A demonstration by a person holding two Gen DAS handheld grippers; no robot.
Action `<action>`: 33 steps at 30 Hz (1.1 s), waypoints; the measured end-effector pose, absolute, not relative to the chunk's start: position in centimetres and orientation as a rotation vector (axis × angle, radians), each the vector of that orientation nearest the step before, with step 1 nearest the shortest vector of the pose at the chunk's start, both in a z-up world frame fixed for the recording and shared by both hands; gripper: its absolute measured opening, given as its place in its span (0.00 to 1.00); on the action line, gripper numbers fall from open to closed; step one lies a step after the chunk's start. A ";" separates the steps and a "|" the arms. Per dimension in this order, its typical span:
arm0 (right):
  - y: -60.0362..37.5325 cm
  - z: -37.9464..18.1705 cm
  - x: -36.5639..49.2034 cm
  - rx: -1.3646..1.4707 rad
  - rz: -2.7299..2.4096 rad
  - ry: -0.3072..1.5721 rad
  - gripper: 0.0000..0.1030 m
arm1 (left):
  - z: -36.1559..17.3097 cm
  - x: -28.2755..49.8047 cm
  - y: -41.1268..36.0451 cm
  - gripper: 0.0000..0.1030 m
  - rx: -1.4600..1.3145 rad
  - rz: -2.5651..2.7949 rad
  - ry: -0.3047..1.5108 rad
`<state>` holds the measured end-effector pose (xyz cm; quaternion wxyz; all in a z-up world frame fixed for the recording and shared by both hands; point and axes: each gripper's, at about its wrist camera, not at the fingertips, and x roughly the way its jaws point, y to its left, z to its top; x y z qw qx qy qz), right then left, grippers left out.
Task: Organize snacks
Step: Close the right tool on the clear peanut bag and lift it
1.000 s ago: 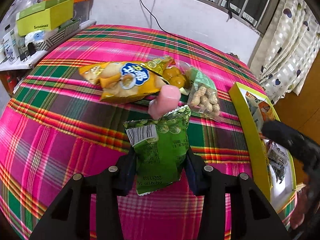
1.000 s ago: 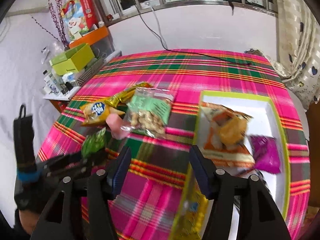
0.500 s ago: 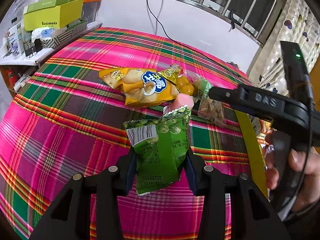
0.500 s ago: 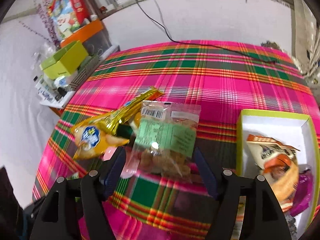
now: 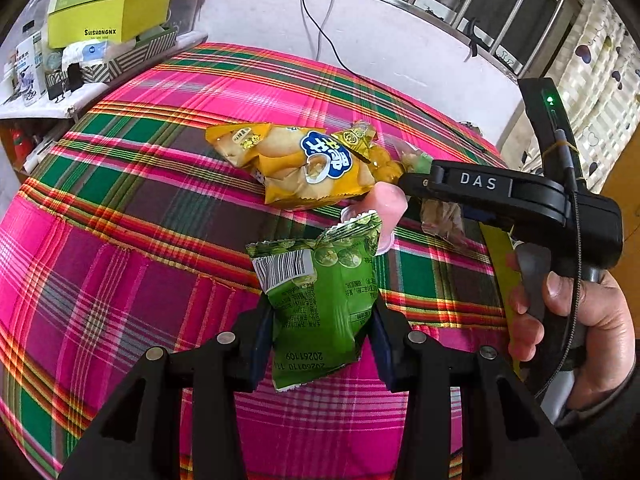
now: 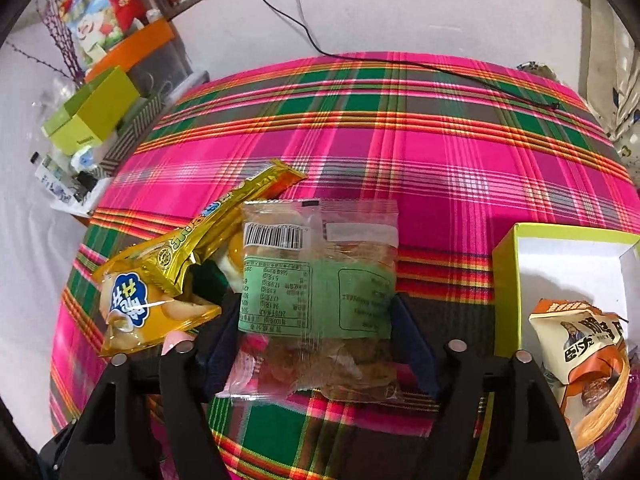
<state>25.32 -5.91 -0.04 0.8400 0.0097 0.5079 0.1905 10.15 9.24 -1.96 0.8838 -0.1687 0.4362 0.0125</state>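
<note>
My left gripper [image 5: 320,328] is shut on a green snack packet [image 5: 320,292] and holds it above the plaid tablecloth. My right gripper [image 6: 316,332] has its jaws around a clear peanut bag with a green label [image 6: 320,296] lying on the table; whether they press it I cannot tell. In the left wrist view the right gripper's body [image 5: 504,196] reaches in from the right over the peanut bag [image 5: 440,220]. A yellow chip bag [image 5: 304,168] [image 6: 156,304], a gold packet [image 6: 232,212] and a pink jelly cup [image 5: 388,208] lie beside it.
A lime-edged white box [image 6: 512,280] stands at the right and holds an orange snack bag [image 6: 584,360]. A side shelf with a lime carton [image 5: 108,12] and bottles stands at the table's left. A black cable [image 6: 440,68] crosses the far tablecloth [image 6: 400,140].
The right gripper has moved left and forward from the box to the peanut bag, with its jaws now around it. The left gripper has kept hold of the green packet.
</note>
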 end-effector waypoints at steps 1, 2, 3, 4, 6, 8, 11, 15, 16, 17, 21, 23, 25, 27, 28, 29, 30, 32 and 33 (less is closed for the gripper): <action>-6.0 0.1 25.2 0.025 0.405 1.067 0.59 | -2.0 10.2 9.3 0.42 -0.350 0.026 0.908; -6.1 0.2 25.2 0.023 0.405 1.060 0.57 | -1.9 10.1 9.2 0.42 -0.348 0.026 0.909; -6.2 0.5 25.0 0.017 0.406 1.052 0.54 | -1.9 10.1 9.2 0.42 -0.347 0.027 0.909; -6.3 0.6 24.9 0.015 0.408 1.051 0.53 | -1.9 10.1 9.2 0.42 -0.346 0.029 0.909; -6.4 0.6 24.8 0.013 0.415 1.053 0.51 | -1.9 10.1 9.1 0.42 -0.344 0.028 0.910; -6.7 0.8 24.5 0.011 0.421 1.048 0.49 | -1.9 9.9 8.9 0.42 -0.339 0.027 0.911; -6.9 1.1 23.8 -0.001 0.434 1.041 0.44 | -1.8 9.7 8.7 0.42 -0.336 0.026 0.915; -7.6 1.4 23.3 0.012 0.441 1.037 0.40 | -1.8 9.3 8.3 0.42 -0.334 0.022 0.917; -7.7 1.6 23.1 0.012 0.443 1.033 0.37 | -1.7 9.2 8.2 0.42 -0.333 0.022 0.916; -7.9 1.8 22.8 0.013 0.448 1.029 0.37 | -1.7 9.1 8.2 0.42 -0.333 0.023 0.916; -8.2 1.7 23.2 0.041 0.467 1.044 0.41 | -1.7 9.1 8.2 0.42 -0.335 0.022 0.917; -8.1 1.2 23.8 0.029 0.456 1.063 0.53 | -1.8 9.1 8.2 0.42 -0.336 0.021 0.920; -7.9 0.8 24.2 0.015 0.454 1.072 0.57 | -1.9 9.1 8.2 0.42 -0.339 0.020 0.924; -7.3 0.3 24.7 -0.010 0.469 1.095 0.59 | -2.1 9.2 8.2 0.42 -0.342 0.019 0.928; -6.9 0.3 24.8 -0.029 0.469 1.092 0.59 | -2.1 9.3 8.3 0.42 -0.343 0.018 0.929; -6.6 0.2 25.0 -0.049 0.468 1.092 0.59 | -2.1 9.4 8.3 0.42 -0.343 0.017 0.929; -6.3 0.1 25.2 -0.062 0.465 1.098 0.60 | -2.1 9.4 8.3 0.42 -0.344 0.017 0.929; -6.1 -0.1 25.4 -0.077 0.455 1.103 0.60 | -2.2 9.5 8.3 0.42 -0.345 0.015 0.932; -6.1 -0.1 25.5 -0.073 0.452 1.103 0.59 | -2.2 9.6 8.3 0.42 -0.345 0.015 0.934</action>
